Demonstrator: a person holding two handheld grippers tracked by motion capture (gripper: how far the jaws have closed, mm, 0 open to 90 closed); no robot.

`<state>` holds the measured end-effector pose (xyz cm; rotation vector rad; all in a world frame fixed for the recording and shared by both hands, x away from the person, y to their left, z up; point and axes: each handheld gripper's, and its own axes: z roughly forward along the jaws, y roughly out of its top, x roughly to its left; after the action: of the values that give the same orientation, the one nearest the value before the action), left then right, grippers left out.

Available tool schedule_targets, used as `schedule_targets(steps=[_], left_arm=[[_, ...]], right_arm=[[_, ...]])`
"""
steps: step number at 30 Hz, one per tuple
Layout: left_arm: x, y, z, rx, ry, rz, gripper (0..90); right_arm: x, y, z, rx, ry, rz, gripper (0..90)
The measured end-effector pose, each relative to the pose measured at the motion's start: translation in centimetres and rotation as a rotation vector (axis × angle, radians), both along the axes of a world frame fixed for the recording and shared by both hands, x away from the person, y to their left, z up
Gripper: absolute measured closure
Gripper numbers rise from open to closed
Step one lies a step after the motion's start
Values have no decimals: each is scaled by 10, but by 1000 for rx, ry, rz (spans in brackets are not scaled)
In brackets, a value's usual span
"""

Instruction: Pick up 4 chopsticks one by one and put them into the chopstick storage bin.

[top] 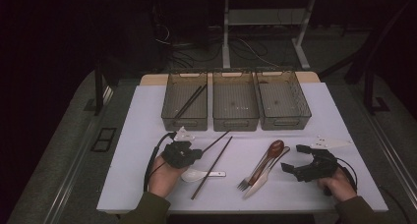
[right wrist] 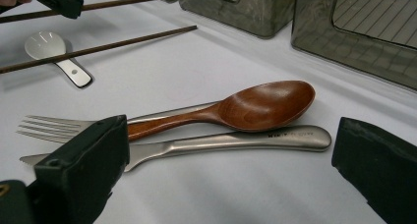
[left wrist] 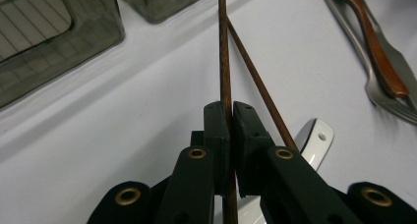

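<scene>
1. I see my left gripper (left wrist: 229, 135) matte black with brass-coloured rivets; the chopstick (left wrist: 224, 62) between its jaws is dark reddish brown, faintly grained.
2. The second chopstick (top: 211, 168) is the same dark brown.
3. At three o'clock from them, the wooden spoon (right wrist: 246, 108) is glossy red-brown; the fork (right wrist: 54, 126) and knife (right wrist: 236, 141) are dull silver.
4. The ceramic spoon (top: 195, 175) is white.
5. The three bins (top: 235, 107) are smoky translucent grey with ribbed floors.
6. The counter (top: 147, 135) is pale lavender-white.
7. My right gripper (top: 304, 160) is black.
</scene>
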<state>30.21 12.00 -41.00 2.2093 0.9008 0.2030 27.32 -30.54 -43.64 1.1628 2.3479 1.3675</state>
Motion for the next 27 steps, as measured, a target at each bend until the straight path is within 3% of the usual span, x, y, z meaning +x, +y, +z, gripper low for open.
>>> schedule_targets(steps=[15,27], left_arm=[[2,21,13,-48,1,-69,844],[6,28,26,-82,-27,-64,844]], right_arm=[[0,0,0,-1,0,2,8],[0,1,0,-1,1,-1,8]])
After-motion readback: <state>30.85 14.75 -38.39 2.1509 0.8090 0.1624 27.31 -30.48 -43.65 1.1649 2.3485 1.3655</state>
